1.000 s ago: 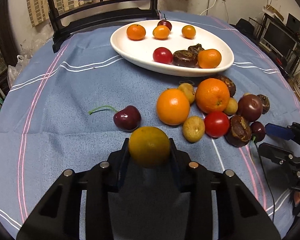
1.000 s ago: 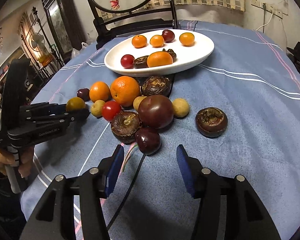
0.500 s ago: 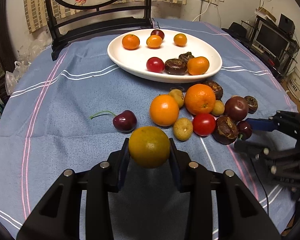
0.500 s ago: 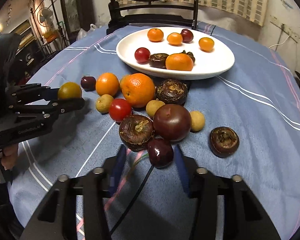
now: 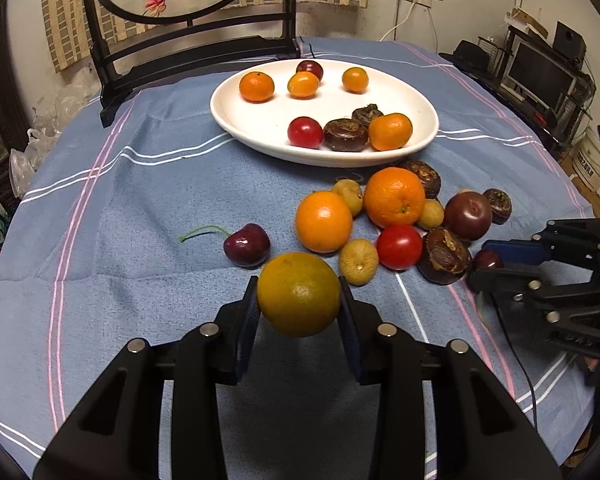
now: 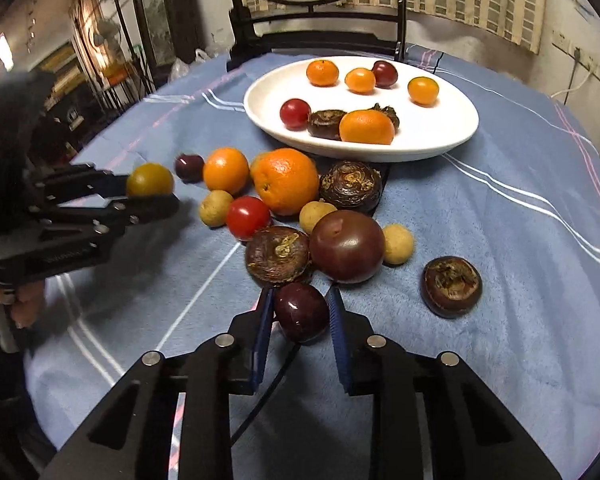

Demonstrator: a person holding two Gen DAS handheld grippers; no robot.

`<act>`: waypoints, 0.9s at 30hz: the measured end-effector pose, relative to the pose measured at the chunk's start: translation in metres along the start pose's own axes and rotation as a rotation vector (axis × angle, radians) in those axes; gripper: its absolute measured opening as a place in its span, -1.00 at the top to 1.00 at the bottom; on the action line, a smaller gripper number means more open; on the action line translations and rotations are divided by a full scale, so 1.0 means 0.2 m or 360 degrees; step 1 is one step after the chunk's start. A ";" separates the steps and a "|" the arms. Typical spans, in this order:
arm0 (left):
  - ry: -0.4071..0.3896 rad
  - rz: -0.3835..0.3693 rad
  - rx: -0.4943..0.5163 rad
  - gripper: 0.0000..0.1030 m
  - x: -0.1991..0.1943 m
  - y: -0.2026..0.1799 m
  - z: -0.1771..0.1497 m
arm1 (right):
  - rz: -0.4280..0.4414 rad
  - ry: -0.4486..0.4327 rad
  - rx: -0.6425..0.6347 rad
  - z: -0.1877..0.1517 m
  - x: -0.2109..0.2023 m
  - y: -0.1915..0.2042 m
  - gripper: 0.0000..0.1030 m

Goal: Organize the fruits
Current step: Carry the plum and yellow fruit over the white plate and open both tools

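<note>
My left gripper [image 5: 299,300] is shut on a yellow-green citrus fruit [image 5: 298,294] and holds it above the blue cloth, near a dark cherry [image 5: 246,245]. It also shows in the right wrist view [image 6: 150,190]. My right gripper [image 6: 300,314] has its blue pads on both sides of a dark cherry [image 6: 301,312] lying on the cloth, just in front of the fruit pile. A white plate [image 5: 260,128] further back holds several small oranges, a red tomato and dark chestnuts. The right gripper also appears in the left wrist view [image 5: 489,264].
A pile of oranges [image 5: 393,197], a red tomato [image 5: 399,247], a purple plum [image 6: 345,246], longans and water chestnuts lies in front of the plate. One water chestnut [image 6: 451,286] sits apart at the right. A dark chair [image 5: 188,52] stands behind the table.
The right gripper moved forward and closed its pads around the dark cherry. The left gripper, still holding the citrus fruit, rose a little and drew back from the pile.
</note>
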State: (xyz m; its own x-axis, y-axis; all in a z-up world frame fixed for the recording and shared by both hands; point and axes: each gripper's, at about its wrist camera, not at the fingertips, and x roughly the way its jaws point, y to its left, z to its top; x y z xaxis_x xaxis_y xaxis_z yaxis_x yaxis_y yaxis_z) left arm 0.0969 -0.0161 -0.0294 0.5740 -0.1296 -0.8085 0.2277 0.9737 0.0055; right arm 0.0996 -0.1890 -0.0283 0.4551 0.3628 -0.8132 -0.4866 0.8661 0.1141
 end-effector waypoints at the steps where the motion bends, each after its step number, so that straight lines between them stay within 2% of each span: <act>1: -0.0005 0.0002 0.0009 0.30 -0.01 0.00 0.00 | 0.0001 -0.0012 0.0007 -0.01 -0.02 0.00 0.46; 5: -0.0033 -0.0009 0.0027 0.30 -0.04 0.01 0.03 | -0.0012 -0.0073 0.0079 -0.02 -0.11 -0.04 0.46; 8: -0.0068 -0.0035 0.0041 0.30 -0.07 0.00 0.10 | -0.0045 -0.0222 0.0099 0.05 -0.24 -0.05 0.46; 11: -0.0125 -0.0059 0.0009 0.30 -0.10 0.00 0.25 | -0.0134 -0.0392 0.0111 0.18 -0.34 -0.04 0.46; 15: -0.0199 -0.0047 -0.0079 0.30 -0.06 0.02 0.44 | -0.0252 -0.0511 0.0186 0.40 -0.32 -0.05 0.46; 17: -0.0224 0.0050 -0.0121 0.30 0.00 0.04 0.53 | -0.0215 -0.0512 0.0268 0.49 -0.26 -0.11 0.46; 19: -0.0213 0.0099 -0.0152 0.30 0.06 0.05 0.58 | -0.0200 -0.0491 0.0354 0.55 -0.17 -0.16 0.46; 23: -0.0152 0.0091 -0.0232 0.30 0.19 0.10 0.64 | -0.0132 -0.0460 0.0501 0.55 -0.01 -0.26 0.46; 27: -0.0111 0.0108 -0.0223 0.30 0.29 0.11 0.64 | -0.0068 -0.0435 0.0648 0.52 0.10 -0.41 0.45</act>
State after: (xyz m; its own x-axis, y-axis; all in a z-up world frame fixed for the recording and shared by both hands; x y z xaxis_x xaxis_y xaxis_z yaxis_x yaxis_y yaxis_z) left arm 0.2362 -0.0254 0.0004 0.6389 -0.0707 -0.7661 0.0776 0.9966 -0.0272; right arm 0.2271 -0.2164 0.0057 0.6737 0.3539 -0.6488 -0.1573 0.9264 0.3420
